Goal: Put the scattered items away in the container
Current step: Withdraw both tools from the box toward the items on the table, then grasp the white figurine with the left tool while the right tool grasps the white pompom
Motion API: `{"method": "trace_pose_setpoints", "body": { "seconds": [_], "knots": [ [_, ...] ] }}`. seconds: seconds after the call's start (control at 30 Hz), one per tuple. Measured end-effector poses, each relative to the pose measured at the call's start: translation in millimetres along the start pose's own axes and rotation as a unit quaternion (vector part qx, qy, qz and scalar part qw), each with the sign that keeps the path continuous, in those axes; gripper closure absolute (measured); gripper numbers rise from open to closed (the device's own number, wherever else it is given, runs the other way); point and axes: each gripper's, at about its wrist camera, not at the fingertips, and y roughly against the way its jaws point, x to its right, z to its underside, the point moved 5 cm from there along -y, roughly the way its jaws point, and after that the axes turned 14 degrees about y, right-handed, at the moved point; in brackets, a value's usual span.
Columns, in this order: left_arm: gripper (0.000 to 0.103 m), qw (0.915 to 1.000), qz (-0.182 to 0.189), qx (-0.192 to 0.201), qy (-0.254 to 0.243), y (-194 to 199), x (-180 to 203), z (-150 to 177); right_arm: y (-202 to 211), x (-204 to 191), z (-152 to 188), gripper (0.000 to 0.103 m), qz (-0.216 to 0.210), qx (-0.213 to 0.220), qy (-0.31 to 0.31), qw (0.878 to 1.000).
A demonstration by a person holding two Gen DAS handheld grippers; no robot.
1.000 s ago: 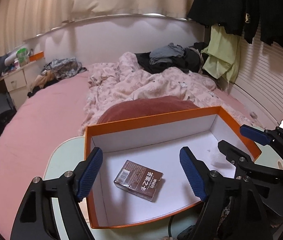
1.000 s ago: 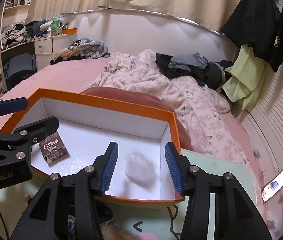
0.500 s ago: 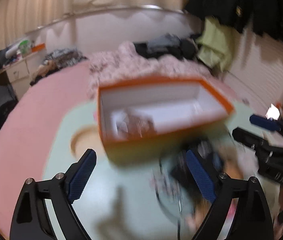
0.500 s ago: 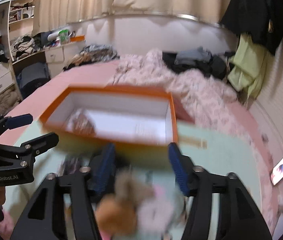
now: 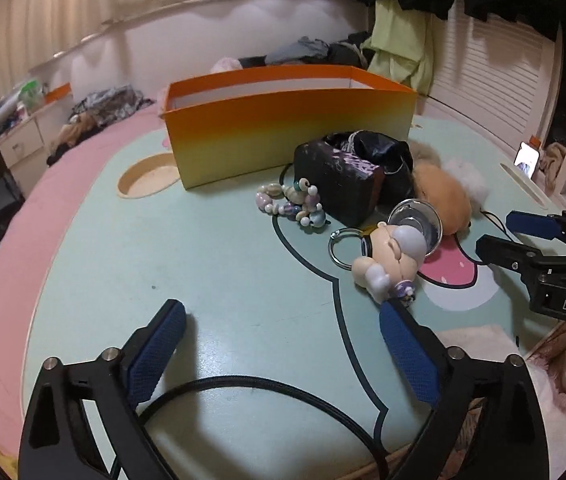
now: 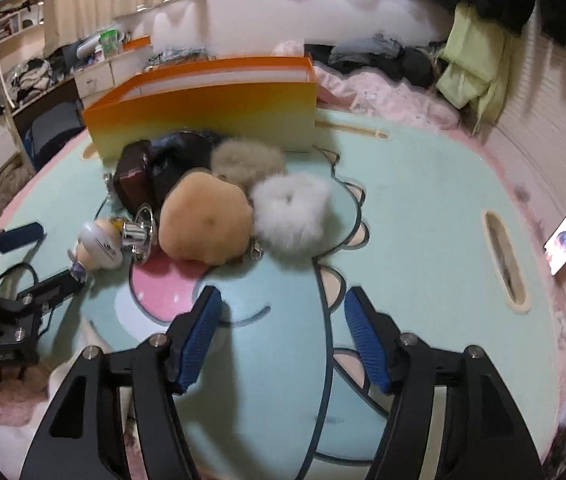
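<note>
Box [image 5: 283,120] now farther; hand-held grippers pulled back.

Dim, warm indoor light; strong fisheye bending and dark corner vignetting (both views). Right-wrist view is slightly motion-blurred; soft shadows fall under the blue-padded fingers [image 6: 199,336].

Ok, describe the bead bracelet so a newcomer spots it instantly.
Find the orange box on the mint table. Just before its front wall lies a pile; the bead bracelet sits at its left edge, beside the dark case. It alone is strung pastel beads.
</note>
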Motion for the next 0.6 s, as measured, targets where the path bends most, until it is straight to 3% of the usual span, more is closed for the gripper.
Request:
{"method": "trace_pose_setpoints", "body": {
  "seconds": [0.23,0.5,0.57,0.6],
  "knots": [
    [0.005,0.9999,0.010,0.011,-0.002,4.4,0.8,-0.4,-3.9,3.5,7.4,0.037,-0.003,0.005,-0.002,1.000],
    [0.005,0.9959,0.083,0.031,-0.016,18.8,27.4,-20.3,-2.0,3.1,6.1,0.037,-0.007,0.006,-0.003,1.000],
    [0.009,0.9946,0.098,0.027,-0.019,15.5,34.3,-23.8,-0.9,3.8,6.9,0.037,-0.010,0.007,-0.005,1.000],
    [0.020,0.9945,0.101,0.021,-0.021,12.7,37.0,-24.4,-0.1,4.5,7.5,0.037,-0.012,0.008,-0.008,1.000]
  ]
}}
